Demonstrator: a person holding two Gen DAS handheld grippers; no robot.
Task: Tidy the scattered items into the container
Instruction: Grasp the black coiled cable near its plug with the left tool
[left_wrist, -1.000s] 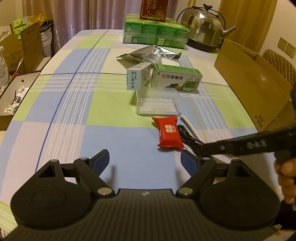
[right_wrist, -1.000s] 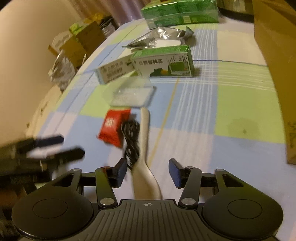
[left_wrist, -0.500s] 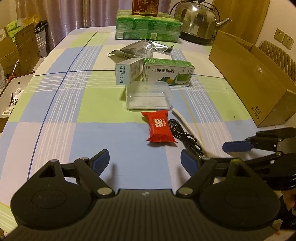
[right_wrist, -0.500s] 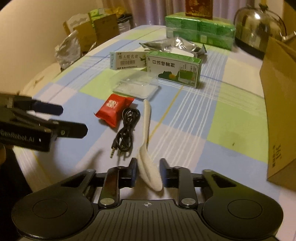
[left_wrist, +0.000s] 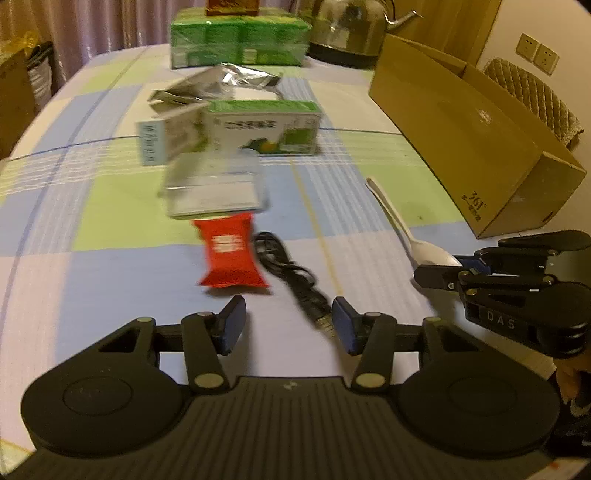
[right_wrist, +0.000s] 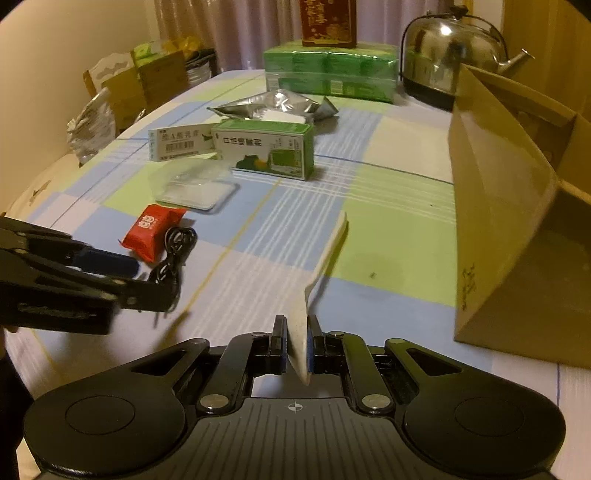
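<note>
My right gripper (right_wrist: 295, 349) is shut on the bowl of a white spoon (right_wrist: 325, 266) and holds it above the table, handle pointing forward; the spoon also shows in the left wrist view (left_wrist: 399, 225). My left gripper (left_wrist: 286, 325) is open and empty, low over the table just before a red snack packet (left_wrist: 231, 254) and a black cable (left_wrist: 291, 277). An open cardboard box (right_wrist: 517, 206) stands at the right. A clear plastic lid (left_wrist: 212, 188), a green carton (left_wrist: 264, 129) and a white carton (left_wrist: 166, 138) lie further back.
A silver foil bag (right_wrist: 277, 105), a green wrapped pack (right_wrist: 328, 75) with a red box on it and a steel kettle (right_wrist: 450, 51) stand at the far end. Cardboard boxes (right_wrist: 147, 81) stand off the table's left side.
My right gripper closed on the spoon and lifted it off the table toward the right. My left gripper moved forward toward the red packet and cable.
</note>
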